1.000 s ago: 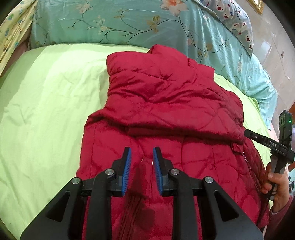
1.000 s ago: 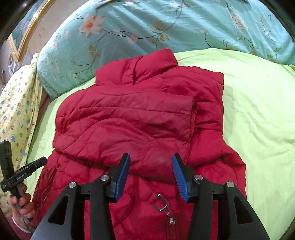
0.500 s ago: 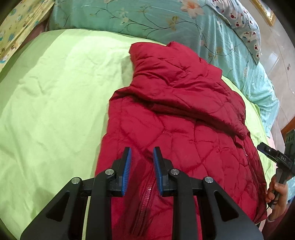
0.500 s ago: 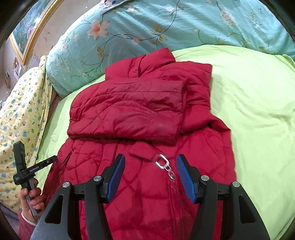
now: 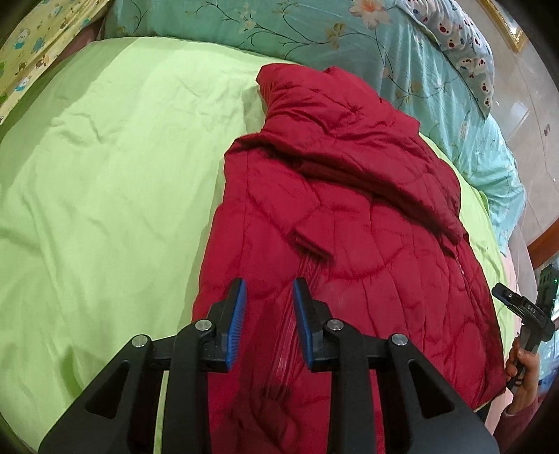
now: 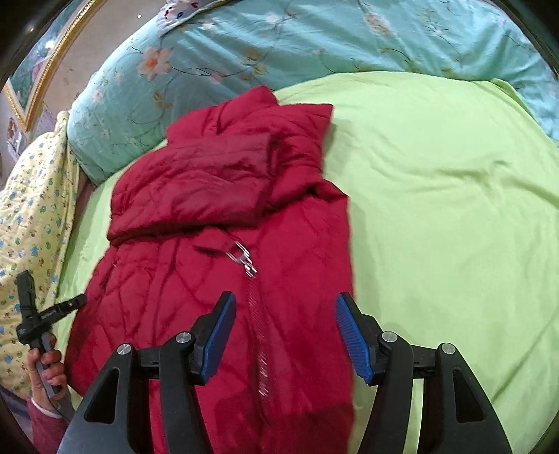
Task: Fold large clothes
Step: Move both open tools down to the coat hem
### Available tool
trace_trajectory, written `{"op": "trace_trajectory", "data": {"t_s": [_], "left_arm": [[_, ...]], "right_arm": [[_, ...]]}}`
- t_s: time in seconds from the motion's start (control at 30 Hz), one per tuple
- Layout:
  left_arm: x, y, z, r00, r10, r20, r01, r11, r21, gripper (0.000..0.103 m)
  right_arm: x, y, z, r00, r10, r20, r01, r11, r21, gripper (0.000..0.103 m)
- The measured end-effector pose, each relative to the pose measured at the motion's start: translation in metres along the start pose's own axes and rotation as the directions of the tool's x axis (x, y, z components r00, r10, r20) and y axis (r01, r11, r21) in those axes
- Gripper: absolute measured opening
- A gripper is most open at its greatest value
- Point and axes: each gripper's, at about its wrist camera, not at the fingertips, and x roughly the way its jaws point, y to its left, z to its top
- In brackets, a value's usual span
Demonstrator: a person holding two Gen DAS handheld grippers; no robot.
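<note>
A red quilted jacket (image 5: 349, 223) lies lengthwise on the green bed sheet (image 5: 104, 181), collar at the far end, both sleeves folded across its chest. It also shows in the right wrist view (image 6: 216, 216), with a silver zipper pull (image 6: 241, 256) on its front. My left gripper (image 5: 269, 314) hovers over the jacket's near hem, jaws a little apart, holding nothing. My right gripper (image 6: 283, 331) is wide open above the hem near the jacket's right edge, empty. Each view shows the other gripper held in a hand at the frame's side.
A teal floral quilt (image 5: 314, 31) is piled along the head of the bed, also seen in the right wrist view (image 6: 279, 49). A yellow patterned blanket (image 6: 31, 209) lies beside the bed. A spotted pillow (image 5: 464, 45) rests on the quilt.
Both grippers have drawn back toward the jacket's hem, so more of the jacket shows. The right gripper has opened wider. The jacket has not moved.
</note>
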Motion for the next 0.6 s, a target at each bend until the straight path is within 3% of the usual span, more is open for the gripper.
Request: {"op": "trace_trajectory", "data": {"t_s": [0.17, 0.6], "left_arm": [[-0.008, 0.003, -0.015, 1.0, -0.001, -0.018, 0.001, 1.0, 0.015, 0.025], [-0.024, 0.006, -0.053, 0.998, -0.003, -0.062, 0.007, 0.998, 0.068, 0.028]], "right_arm": [[-0.007, -0.002, -0.022, 0.997, -0.069, -0.041, 0.068, 0.997, -0.037, 0.07], [-0.028, -0.003, -0.079, 0.992, 0.001, -0.129, -0.002, 1.0, -0.005, 0.07]]}}
